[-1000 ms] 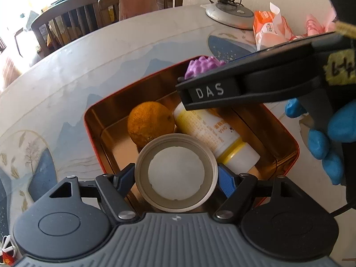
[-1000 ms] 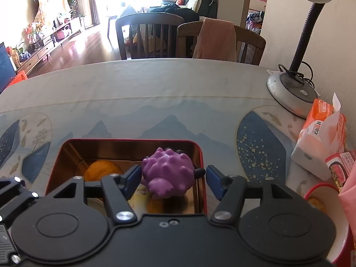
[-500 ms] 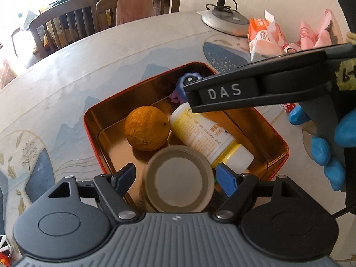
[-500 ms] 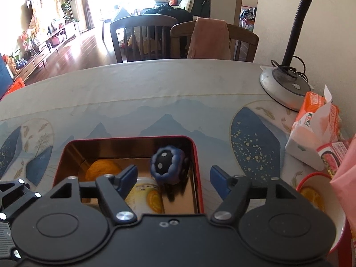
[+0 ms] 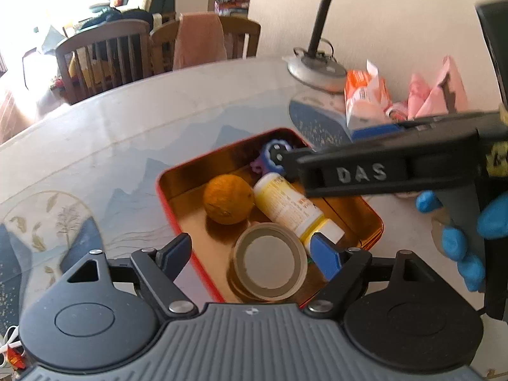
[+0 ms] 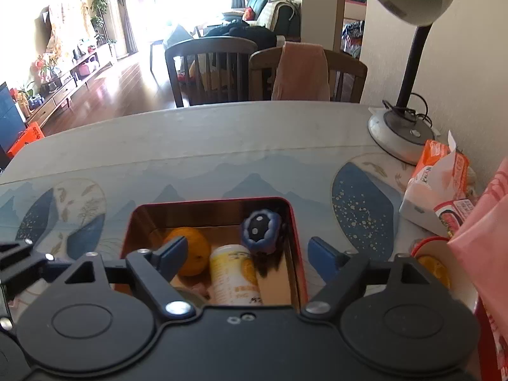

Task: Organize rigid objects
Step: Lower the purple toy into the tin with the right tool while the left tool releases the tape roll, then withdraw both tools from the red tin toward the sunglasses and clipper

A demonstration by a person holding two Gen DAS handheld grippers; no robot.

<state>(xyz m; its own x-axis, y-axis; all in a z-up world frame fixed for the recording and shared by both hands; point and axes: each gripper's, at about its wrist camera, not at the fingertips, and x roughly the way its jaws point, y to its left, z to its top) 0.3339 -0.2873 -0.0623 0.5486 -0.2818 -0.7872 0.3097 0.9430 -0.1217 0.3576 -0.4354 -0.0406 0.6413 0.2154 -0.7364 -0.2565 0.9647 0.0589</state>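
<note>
My left gripper (image 5: 252, 252) stands wide open with nothing between its blue fingers (image 5: 324, 255), hanging over the near edge of the red tin (image 5: 177, 225). Just ahead of it sits the round lid (image 5: 270, 265); beyond that lie the orange (image 5: 228, 198), then the yellow bottle (image 5: 290, 208). My right gripper (image 6: 247, 252) is likewise spread and empty, the blue knobbly toy (image 6: 261, 230) lying in the tin's far right corner ahead of it.
</note>
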